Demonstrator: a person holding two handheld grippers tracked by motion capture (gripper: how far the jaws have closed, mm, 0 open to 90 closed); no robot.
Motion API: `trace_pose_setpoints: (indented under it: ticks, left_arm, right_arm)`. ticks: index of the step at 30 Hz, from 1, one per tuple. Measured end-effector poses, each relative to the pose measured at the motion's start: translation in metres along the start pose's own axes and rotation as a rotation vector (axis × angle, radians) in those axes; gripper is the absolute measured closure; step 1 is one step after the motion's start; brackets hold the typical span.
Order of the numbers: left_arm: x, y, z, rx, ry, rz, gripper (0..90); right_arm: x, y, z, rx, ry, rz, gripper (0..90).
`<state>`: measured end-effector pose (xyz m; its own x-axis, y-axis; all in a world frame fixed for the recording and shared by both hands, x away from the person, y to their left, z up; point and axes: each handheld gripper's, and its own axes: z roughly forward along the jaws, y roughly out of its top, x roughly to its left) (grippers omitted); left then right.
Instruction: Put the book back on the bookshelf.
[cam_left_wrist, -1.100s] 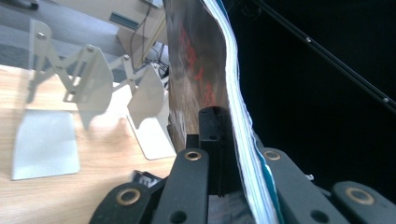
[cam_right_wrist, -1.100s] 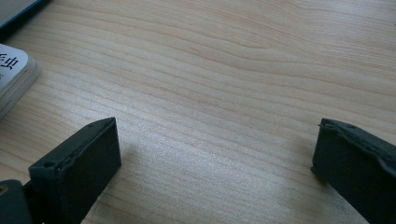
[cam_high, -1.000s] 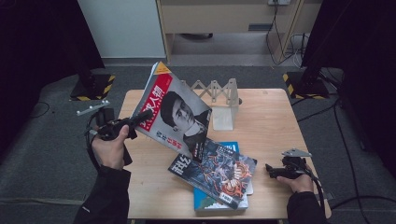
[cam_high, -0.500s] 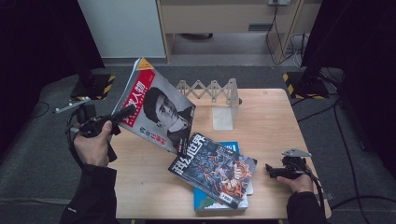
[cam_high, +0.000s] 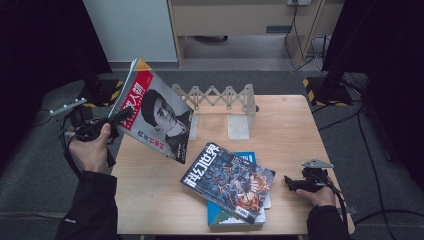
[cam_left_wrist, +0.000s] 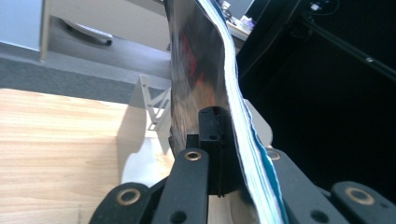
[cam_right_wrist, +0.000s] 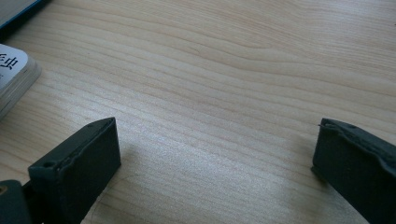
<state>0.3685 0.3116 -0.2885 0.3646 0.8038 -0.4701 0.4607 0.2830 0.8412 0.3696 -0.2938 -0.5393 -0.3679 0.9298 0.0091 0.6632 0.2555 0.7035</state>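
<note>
Nearest me, the right gripper (cam_high: 295, 182) rests on the tabletop (cam_high: 150, 195) at its near right corner, jaws spread wide with nothing but bare wood between them. Just left of it lies a small stack: an illustrated magazine (cam_high: 227, 180) on top, a blue book (cam_high: 235, 217) peeking out beneath. Further back and off the left edge, the left gripper (cam_high: 117, 117) has its jaws clamped on the edge of a red magazine (cam_high: 157, 117) with a portrait cover, holding it tilted in the air above the tabletop. Beyond stands an accordion-style rack (cam_high: 220, 100). I'd say the risk is the floppy pages: pinched at one edge, the magazine bows, and it could sag, slip free, or catch the rack's dividers if steered in crooked
</note>
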Motion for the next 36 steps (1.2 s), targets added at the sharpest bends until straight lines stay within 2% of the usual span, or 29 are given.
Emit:
trace_pose_setpoints:
  ticks: [4, 8, 21, 31, 36]
  left_arm:
    - [0.001, 0.004, 0.007, -0.010, 0.028, 0.019, 85.9]
    - [0.004, 0.007, 0.016, -0.019, 0.040, 0.018, 85.9]
    - [0.008, 0.008, 0.058, 0.022, 0.108, 0.065, 85.9]
    - [0.018, 0.004, 0.077, 0.036, 0.142, 0.071, 85.9]
    - [0.018, 0.002, 0.087, 0.053, 0.160, 0.088, 85.9]
  right_arm:
    - [0.000, 0.000, 0.000, 0.000, -0.001, 0.001, 0.9]
    - [0.000, 0.000, 0.000, 0.000, -0.002, 0.003, 0.9]
    - [0.000, 0.000, 0.000, 0.000, -0.001, 0.002, 0.8]
    - [0.000, 0.000, 0.000, 0.000, -0.002, 0.003, 0.7]
    - [0.000, 0.000, 0.000, 0.001, -0.002, 0.004, 0.6]
